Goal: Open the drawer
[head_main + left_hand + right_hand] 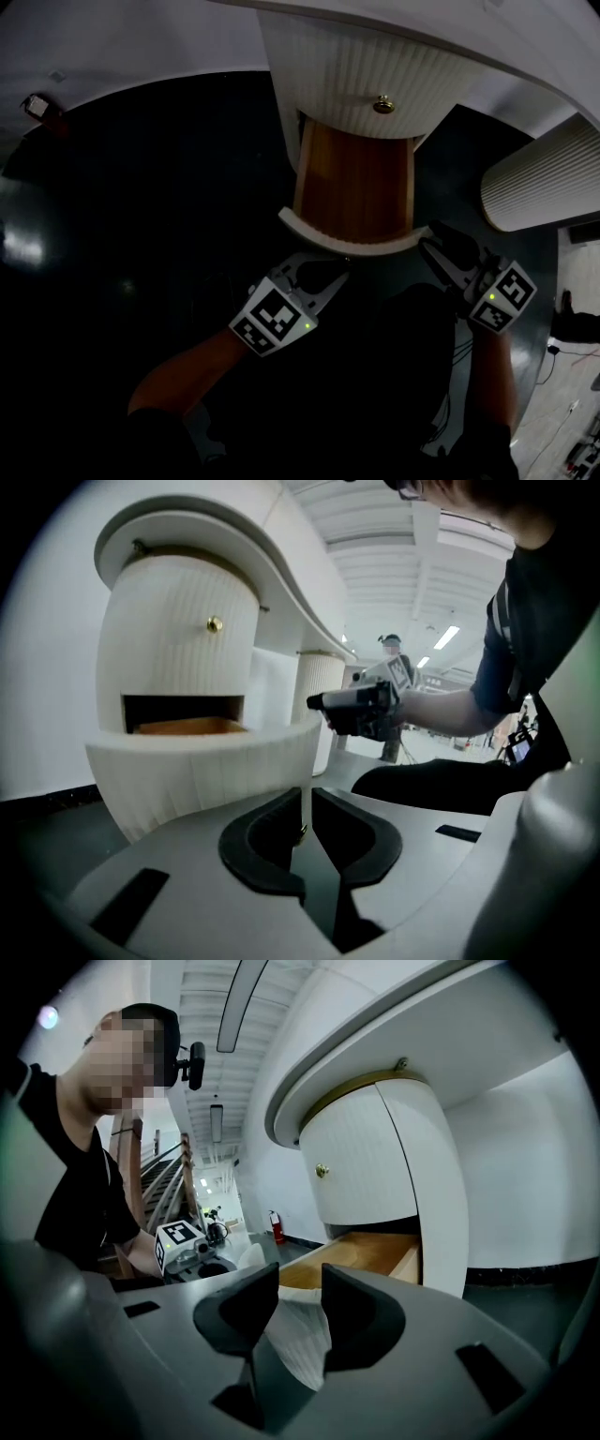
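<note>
The drawer is the lower one of the white ribbed cabinet and it stands pulled out, straight in front of the person. Its long axis runs from far to near, and its curved front points toward the person, so the wooden bottom is open to see. The left gripper comes from the near left on a bent forearm and points slightly down at the middle of the front. Its jaws are almost pressed together and pinch the small knob. The right gripper reaches from the near right to the right end of the front. Its jaws are spread wide, with the ribbed edge between them but not squeezed. I count two grippers, two drawers with one open, and two brass knobs, the upper knob on the closed drawer.
</note>
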The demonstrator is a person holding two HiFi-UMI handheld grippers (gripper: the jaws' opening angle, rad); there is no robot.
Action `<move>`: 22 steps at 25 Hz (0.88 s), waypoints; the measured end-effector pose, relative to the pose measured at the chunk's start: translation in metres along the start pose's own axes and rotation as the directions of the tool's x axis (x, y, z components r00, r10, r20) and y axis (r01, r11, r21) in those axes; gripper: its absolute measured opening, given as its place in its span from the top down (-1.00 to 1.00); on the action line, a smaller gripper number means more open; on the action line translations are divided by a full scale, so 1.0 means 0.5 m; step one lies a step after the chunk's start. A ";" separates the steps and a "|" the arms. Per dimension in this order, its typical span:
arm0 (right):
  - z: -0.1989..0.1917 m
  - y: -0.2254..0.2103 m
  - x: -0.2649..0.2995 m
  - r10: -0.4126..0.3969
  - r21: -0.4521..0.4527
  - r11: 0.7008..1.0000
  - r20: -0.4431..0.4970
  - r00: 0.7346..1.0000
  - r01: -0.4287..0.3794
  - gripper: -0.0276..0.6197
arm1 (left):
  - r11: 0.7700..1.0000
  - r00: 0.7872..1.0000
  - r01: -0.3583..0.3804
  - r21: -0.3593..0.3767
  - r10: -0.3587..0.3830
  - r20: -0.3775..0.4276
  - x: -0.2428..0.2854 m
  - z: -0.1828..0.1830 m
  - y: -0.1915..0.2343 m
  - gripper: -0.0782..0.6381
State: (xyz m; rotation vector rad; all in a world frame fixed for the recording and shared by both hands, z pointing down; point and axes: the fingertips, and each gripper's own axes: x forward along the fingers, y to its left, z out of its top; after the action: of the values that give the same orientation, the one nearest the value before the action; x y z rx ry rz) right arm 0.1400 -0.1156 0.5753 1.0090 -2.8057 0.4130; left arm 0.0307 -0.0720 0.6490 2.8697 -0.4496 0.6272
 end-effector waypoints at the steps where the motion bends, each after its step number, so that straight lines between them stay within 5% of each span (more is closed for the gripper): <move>1: -0.002 0.002 -0.003 0.000 0.004 1.000 -0.002 1.000 0.000 0.51 | 1.000 1.000 0.005 -0.001 -0.005 0.021 -0.012 0.017 -0.010 0.67; 10: -0.022 0.050 -0.026 0.061 0.015 0.998 -0.053 0.997 -0.060 0.54 | 0.999 0.988 0.028 -0.017 -0.025 0.153 -0.098 0.112 -0.043 0.67; 17: -0.053 0.116 -0.013 0.168 -0.030 0.984 -0.126 0.978 -0.173 0.76 | 0.996 0.967 -0.084 -0.037 0.090 0.237 -0.139 0.149 0.012 0.67; 22: 0.007 0.097 -0.020 0.145 0.061 0.988 0.003 0.989 -0.145 0.76 | 0.991 0.957 -0.129 -0.024 0.131 0.258 -0.160 0.167 0.037 0.67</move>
State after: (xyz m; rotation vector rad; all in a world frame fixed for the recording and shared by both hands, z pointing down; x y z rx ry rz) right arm 0.1167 -0.0746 0.5595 0.8169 -2.8924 0.5185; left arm -0.0131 -0.0877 0.5416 2.9447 -0.6813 0.2657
